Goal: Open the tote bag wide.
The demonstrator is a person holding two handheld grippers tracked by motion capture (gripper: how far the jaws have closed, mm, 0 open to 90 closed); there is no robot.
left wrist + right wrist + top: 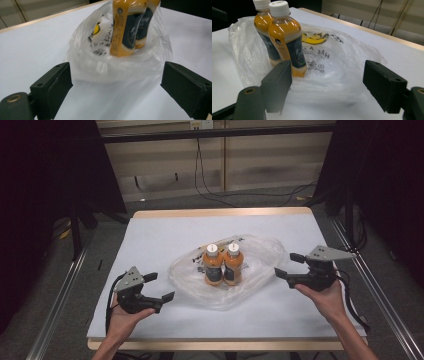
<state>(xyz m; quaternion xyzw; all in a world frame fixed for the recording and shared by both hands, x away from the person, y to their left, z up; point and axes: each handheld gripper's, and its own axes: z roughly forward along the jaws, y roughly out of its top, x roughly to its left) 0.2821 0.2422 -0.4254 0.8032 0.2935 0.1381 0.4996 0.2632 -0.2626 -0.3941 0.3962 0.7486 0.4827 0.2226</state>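
A white table (165,240) carries a crumpled clear bag (260,257) at its centre. Two orange bottles (223,264) with white caps and dark labels stand upright and touching inside the bag. The left gripper (161,287) lies left of the bag, the right gripper (289,265) just right of it, both wide apart and empty. Printing on the bag is too creased to read

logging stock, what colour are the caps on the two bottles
White, on both bottles; the caps show best in the right gripper view.
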